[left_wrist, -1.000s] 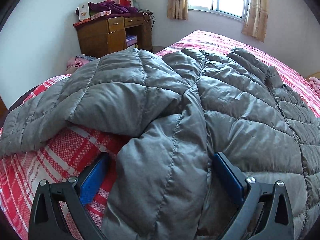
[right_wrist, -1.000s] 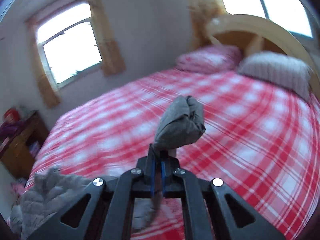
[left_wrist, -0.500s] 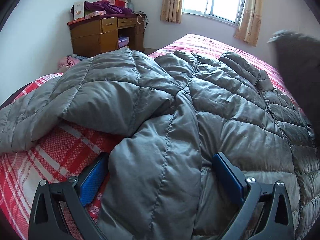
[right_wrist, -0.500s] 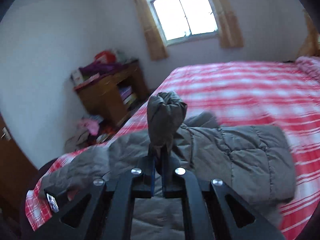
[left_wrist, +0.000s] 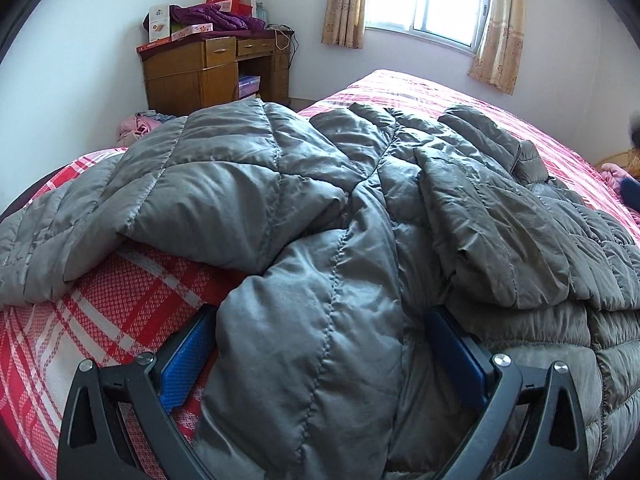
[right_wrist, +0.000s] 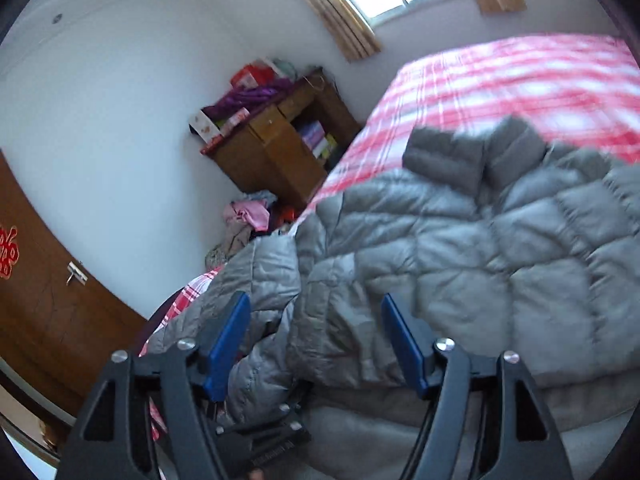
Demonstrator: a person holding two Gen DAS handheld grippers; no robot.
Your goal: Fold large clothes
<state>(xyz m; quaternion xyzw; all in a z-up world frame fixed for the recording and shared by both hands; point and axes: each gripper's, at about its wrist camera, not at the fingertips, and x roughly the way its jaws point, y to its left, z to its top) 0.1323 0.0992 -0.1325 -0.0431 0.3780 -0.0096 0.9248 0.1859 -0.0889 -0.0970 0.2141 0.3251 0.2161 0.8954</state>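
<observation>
Here the grey quilted down jacket [left_wrist: 360, 208] lies spread over the near part of the bed [left_wrist: 120, 300], on its red plaid cover, one sleeve [left_wrist: 492, 216] laid across the body and the other [left_wrist: 72, 232] trailing toward the bed's left edge. The left tongs [left_wrist: 320, 352] stand wide, straddling a puffy lobe at the jacket's near edge without pinching it; the right tongs [right_wrist: 316, 344] are also wide apart, above the jacket and holding nothing. My guess is that one sleeve is folded in and the other side waits its turn. To do that well, the left tongs should close on the full thickness of the padding, not just the slippery shell, then carry the fold across low so trapped air does not spring it back. Beyond the bed's far left corner a wooden desk [left_wrist: 208, 72] carries boxes and purple clothing, with books in its open compartment; pink clothes [left_wrist: 138, 126] lie heaped on the floor beside it.
</observation>
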